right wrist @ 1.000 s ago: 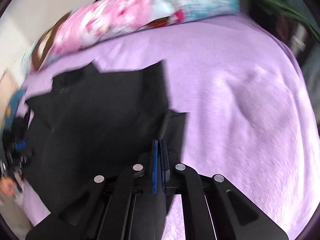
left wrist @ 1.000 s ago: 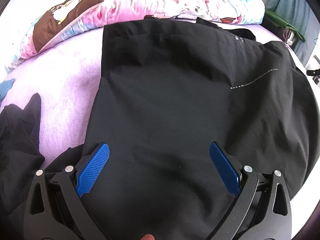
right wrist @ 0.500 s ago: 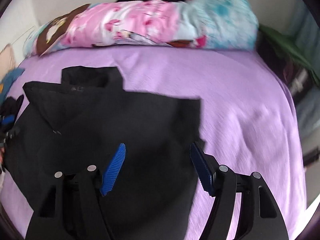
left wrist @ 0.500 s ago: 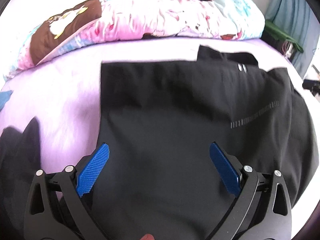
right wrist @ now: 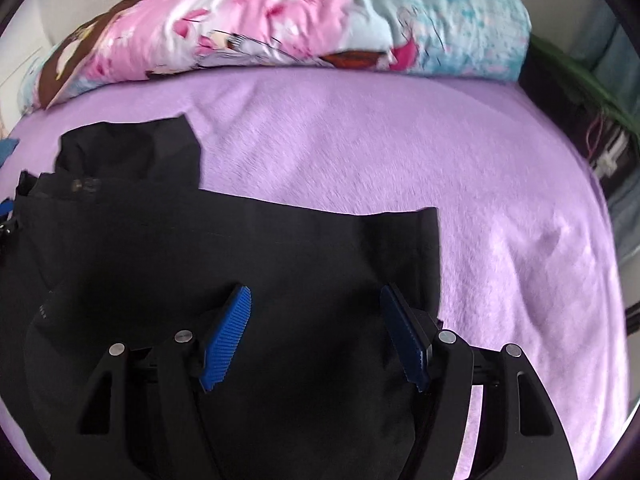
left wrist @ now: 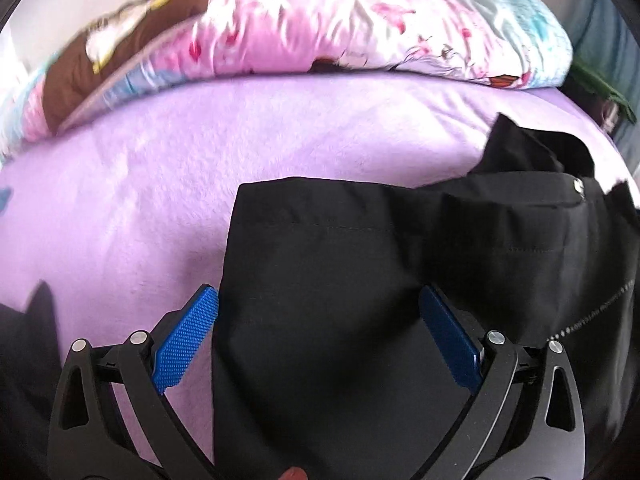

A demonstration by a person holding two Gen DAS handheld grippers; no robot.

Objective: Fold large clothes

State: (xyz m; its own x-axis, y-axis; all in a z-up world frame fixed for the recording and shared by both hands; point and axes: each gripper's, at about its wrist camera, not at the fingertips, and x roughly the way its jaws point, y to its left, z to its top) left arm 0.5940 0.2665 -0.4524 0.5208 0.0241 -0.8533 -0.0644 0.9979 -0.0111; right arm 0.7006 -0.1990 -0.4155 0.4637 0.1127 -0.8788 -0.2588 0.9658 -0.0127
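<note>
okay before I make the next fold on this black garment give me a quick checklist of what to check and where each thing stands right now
1. Left gripper open and holding nothing: ok.
2. Right gripper open and holding nothing: ok.
3. Black garment lying flat on the purple blanket: mostly ok; one flap bunches up at the far edge.
4. Far edge straight and even: not ok, it steps at the flap.
5. Space toward the rolled floral quilt: ok, bare blanket lies between it and the garment.
6. Near hem of the garment: cannot tell, hidden under the fingers.
</note>
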